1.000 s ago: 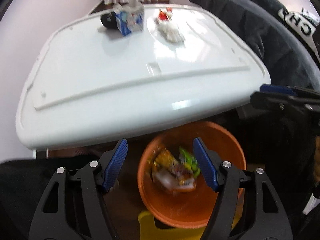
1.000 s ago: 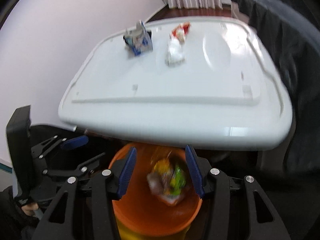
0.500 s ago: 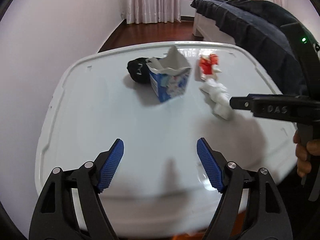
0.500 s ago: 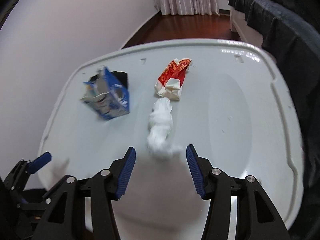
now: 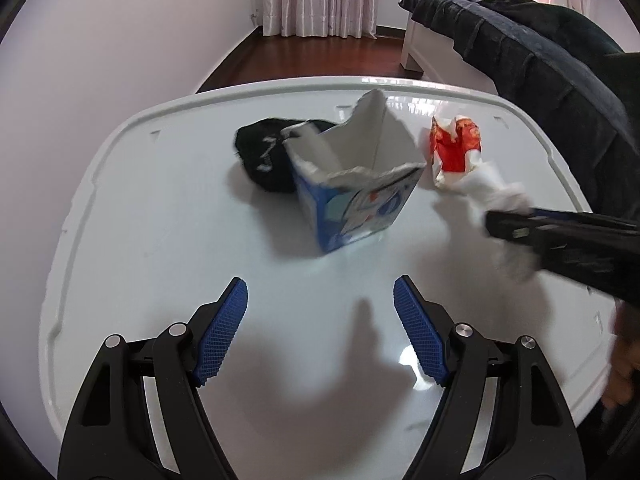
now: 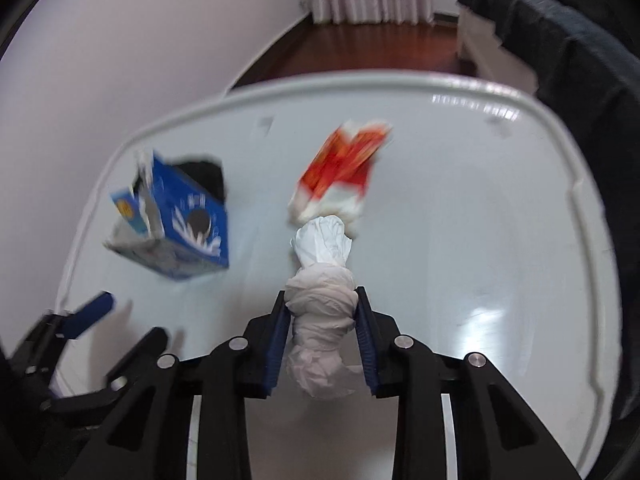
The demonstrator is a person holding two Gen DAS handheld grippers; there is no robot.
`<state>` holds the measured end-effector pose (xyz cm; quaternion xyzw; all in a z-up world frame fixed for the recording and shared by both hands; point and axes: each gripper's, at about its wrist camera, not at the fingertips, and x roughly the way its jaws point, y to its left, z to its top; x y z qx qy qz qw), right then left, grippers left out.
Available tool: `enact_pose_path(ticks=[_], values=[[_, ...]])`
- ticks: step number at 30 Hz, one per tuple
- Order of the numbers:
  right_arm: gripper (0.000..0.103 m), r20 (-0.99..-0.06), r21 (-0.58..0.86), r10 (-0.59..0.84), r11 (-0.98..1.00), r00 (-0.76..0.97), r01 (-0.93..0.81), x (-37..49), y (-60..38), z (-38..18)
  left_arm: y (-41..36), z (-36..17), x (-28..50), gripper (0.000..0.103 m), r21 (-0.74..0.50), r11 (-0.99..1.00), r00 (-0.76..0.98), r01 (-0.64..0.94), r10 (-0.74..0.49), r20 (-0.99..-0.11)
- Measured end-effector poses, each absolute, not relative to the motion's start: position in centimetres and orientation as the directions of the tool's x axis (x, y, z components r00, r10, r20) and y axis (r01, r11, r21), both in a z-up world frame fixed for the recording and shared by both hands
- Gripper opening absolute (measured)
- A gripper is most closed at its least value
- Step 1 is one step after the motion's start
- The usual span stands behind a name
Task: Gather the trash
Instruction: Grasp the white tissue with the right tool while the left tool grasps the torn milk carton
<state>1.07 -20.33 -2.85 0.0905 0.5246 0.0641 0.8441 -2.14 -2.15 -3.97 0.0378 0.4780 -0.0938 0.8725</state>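
Both grippers moved off the bin onto the white table. Right gripper fingers closing on the twisted white tissue wad, now pinched. Left gripper fingers spread, empty, facing the torn blue carton; red wrapper remains.

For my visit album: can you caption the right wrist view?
Right gripper closing on a twisted white tissue wad, with a torn blue carton and red wrapper on the white table.

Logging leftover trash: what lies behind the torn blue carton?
A black crumpled item lies just behind the torn blue carton on the white table. The carton hides its near side, so what it is stays unclear.
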Motion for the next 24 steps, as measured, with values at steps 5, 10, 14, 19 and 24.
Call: enact_pose_path(ticks=[5, 10, 14, 19, 24], values=[[0.032, -0.828, 0.285, 0.221, 0.958, 0.515, 0.046, -0.2, -24.6, -0.8, -4.3, -4.3, -0.5, 0.074, -0.043, 0.990, 0.553, 0.131, -0.109, -0.826], [0.032, -0.819, 0.295, 0.229, 0.955, 0.526, 0.043, -1.1, -25.5, -0.3, -6.4, -4.8, 1.6, 0.074, -0.039, 0.999, 0.576, 0.022, -0.044, -0.816], [0.032, -0.811, 0.304, 0.250, 0.953, 0.529, 0.016, -1.3, -24.8, -0.2, -6.8, -5.4, 3.3, 0.074, -0.022, 0.999, 0.589, -0.040, 0.006, -0.808], [0.032, -0.806, 0.306, 0.264, 0.952, 0.530, -0.008, -1.0, -24.2, -0.2, -5.8, -6.1, 3.9, 0.053, -0.040, 0.999, 0.585, -0.023, -0.018, -0.811], [0.032, -0.801, 0.304, 0.265, 0.953, 0.536, -0.017, -1.0, -23.6, 0.1, -4.8, -5.7, 2.4, 0.052, -0.027, 0.999, 0.582, 0.033, -0.041, -0.812]])
